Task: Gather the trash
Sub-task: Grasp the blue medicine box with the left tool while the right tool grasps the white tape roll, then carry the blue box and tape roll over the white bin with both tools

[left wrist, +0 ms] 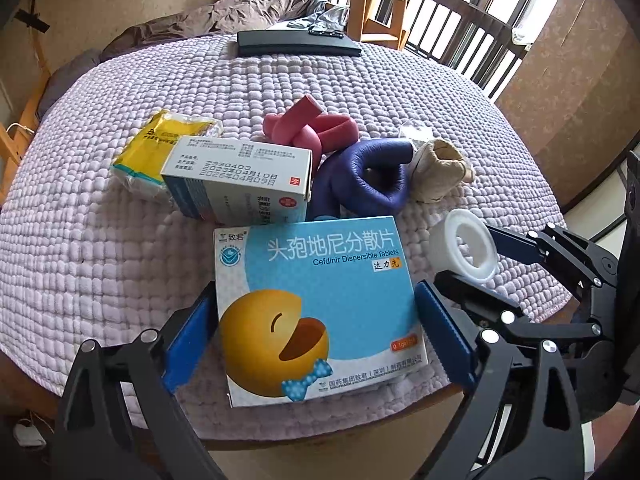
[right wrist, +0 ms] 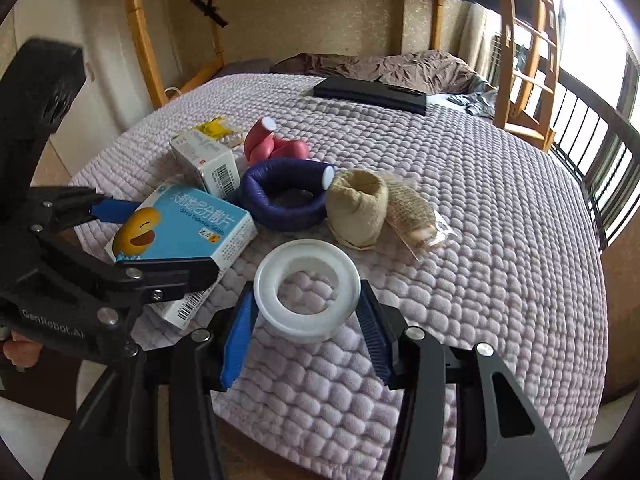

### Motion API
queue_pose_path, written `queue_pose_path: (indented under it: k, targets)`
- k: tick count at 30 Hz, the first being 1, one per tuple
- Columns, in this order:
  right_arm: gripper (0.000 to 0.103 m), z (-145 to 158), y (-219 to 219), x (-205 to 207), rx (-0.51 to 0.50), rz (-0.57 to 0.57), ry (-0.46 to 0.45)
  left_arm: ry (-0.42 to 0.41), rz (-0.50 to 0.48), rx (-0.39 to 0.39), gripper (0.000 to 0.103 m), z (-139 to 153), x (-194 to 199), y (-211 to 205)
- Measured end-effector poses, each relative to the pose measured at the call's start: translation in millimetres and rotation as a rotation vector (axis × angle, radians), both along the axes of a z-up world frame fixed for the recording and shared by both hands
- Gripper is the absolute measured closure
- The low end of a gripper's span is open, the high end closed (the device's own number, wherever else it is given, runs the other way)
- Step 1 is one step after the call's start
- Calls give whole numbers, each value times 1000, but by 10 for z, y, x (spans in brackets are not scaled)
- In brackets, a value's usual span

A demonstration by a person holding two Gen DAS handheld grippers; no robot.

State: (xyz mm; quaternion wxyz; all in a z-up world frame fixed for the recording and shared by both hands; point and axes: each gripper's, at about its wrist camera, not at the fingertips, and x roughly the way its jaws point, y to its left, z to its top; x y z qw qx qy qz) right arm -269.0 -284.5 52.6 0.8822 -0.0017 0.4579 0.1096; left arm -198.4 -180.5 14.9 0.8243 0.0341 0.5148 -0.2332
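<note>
A blue medicine box with a yellow smiling face [left wrist: 320, 304] lies on the quilted lilac cover, between the pads of my left gripper [left wrist: 316, 344], which is shut on its two sides; the box also shows in the right wrist view [right wrist: 180, 228]. A white plastic ring [right wrist: 306, 290] sits between the pads of my right gripper [right wrist: 306, 328], which is shut on it; the ring shows in the left wrist view too [left wrist: 466, 250]. Behind lie a white medicine box [left wrist: 240, 180], a yellow packet [left wrist: 160, 148], a pink foam roll [left wrist: 308, 126], a dark blue foam ring [left wrist: 368, 176] and a beige bandage roll [left wrist: 436, 172].
The quilted cover [right wrist: 480, 240] spreads over a bed with a wooden bunk frame [right wrist: 516, 60]. A dark flat case [left wrist: 298, 44] lies at the far end near rumpled brown bedding [right wrist: 400, 68]. A clear wrapper with gauze [right wrist: 416, 216] lies right of the bandage roll.
</note>
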Motion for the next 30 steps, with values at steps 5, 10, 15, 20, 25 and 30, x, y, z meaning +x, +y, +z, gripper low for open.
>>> queue_pose_path:
  k: [5,10,15,20,25,30]
  targets:
    - [54,-11,-25,-82,31,-30,16,-6,-10,9,7,10,-60,43]
    - [54,4,-50,-139,43,-63,17,-24,-15,9,7,49,-111,99]
    - [54,56,-11,-195,34,-71,12,-36,-21,-3,7,77,-146,173]
    - [54,95,61,-256,30,-78,17,-38,-20,3,7,92,-183,224]
    - [54,138,128,-322,39,-94,20,-54,-26,26,7,129,-238,274]
    - [54,186,218,-400,48,-110,18,-75,-43,52,7,169,-312,332]
